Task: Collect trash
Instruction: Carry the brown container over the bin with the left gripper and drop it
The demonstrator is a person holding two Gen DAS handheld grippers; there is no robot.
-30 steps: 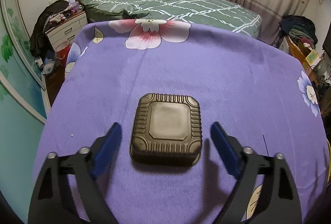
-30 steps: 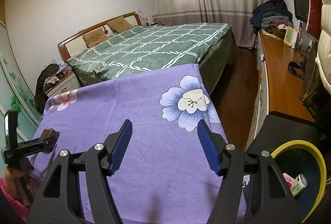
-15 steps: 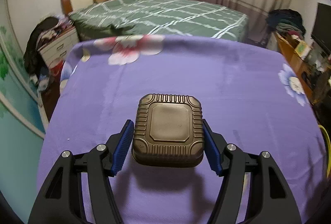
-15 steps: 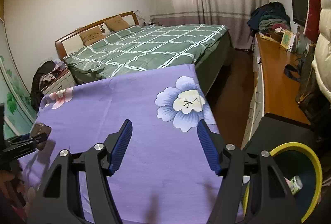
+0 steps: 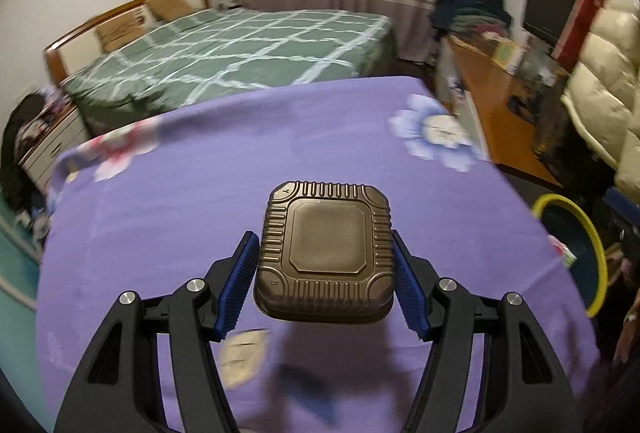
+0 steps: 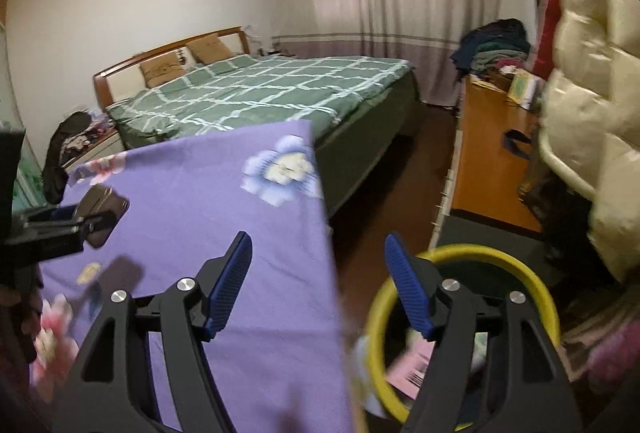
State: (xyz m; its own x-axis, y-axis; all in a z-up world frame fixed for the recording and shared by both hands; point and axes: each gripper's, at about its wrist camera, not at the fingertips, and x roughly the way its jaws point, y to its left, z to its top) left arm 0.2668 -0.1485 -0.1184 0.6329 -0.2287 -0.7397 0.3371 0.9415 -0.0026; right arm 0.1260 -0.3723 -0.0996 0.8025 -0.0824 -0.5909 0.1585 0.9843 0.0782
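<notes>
Now we have the left gripper (image 5: 325,283) pinching the brown tray (image 5: 326,253) by its sides, lifted off the purple cloth (image 5: 200,193), well short of the bin (image 6: 464,313); thin ribbed walls may buckle and slip out, while right gripper (image 6: 318,287), empty, is opening.

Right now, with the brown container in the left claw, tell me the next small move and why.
Probably carry the brown container sideways toward the yellow-rimmed bin. The left claw is clamped on its sides and holds it clear of the purple cloth, and the bin sits past the cloth's right edge. The right claw holds nothing, its jaws opening.
</notes>
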